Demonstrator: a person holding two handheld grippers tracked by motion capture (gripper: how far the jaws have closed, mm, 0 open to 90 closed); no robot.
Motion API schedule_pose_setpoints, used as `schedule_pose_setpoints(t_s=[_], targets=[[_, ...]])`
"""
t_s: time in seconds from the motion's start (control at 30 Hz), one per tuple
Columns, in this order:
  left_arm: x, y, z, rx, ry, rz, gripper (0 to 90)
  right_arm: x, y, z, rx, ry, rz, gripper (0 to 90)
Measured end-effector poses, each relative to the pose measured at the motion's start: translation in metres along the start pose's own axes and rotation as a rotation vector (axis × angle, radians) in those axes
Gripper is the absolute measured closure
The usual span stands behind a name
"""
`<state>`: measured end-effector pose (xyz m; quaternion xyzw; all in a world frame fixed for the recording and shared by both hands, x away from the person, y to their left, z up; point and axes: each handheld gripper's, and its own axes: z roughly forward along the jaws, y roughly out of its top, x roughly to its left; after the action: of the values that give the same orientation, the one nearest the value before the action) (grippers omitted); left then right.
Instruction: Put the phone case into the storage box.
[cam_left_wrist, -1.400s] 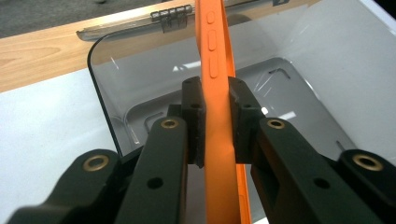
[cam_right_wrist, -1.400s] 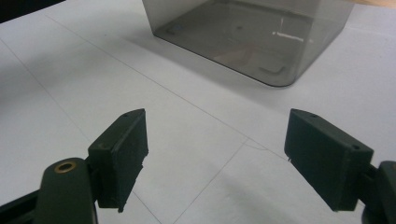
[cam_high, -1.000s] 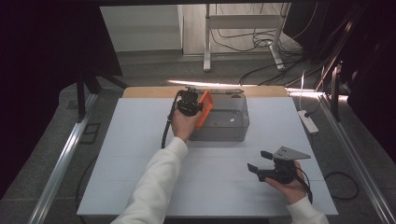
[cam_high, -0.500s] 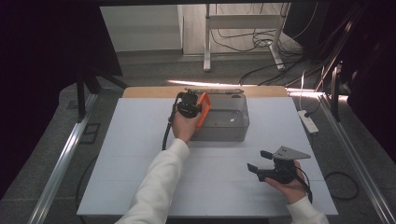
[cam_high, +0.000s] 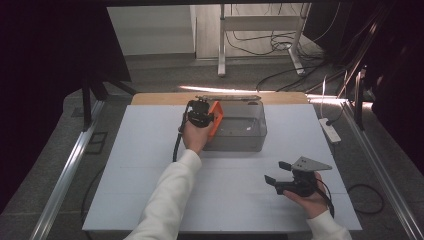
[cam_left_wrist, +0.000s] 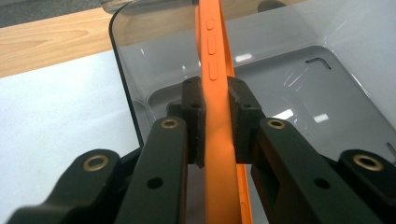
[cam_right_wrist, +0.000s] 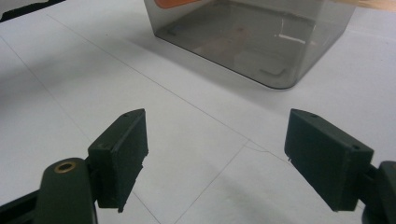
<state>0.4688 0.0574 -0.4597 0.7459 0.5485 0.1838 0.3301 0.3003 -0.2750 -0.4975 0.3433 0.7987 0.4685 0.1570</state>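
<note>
L gripper clamps orange phone case over clear bin at worktop's far edge; R gripper wide open, empty, near right corner.

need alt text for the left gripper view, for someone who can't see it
Close up, the left claw is shut on an orange phone case held on edge, its side button bumps visible above the black pads. Behind it sits a smoky clear plastic box on a white table, with a strip of bare wood at the far edge.
</note>
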Motion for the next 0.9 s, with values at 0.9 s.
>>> schedule_pose_setpoints(t_s=[0.9], targets=[[-0.0022, -0.0023, 0.0031, -0.008, 0.036, -0.014, 79.0, -0.0004, 0.0011, -0.0009, -0.007, 0.004, 0.002, 21.3]])
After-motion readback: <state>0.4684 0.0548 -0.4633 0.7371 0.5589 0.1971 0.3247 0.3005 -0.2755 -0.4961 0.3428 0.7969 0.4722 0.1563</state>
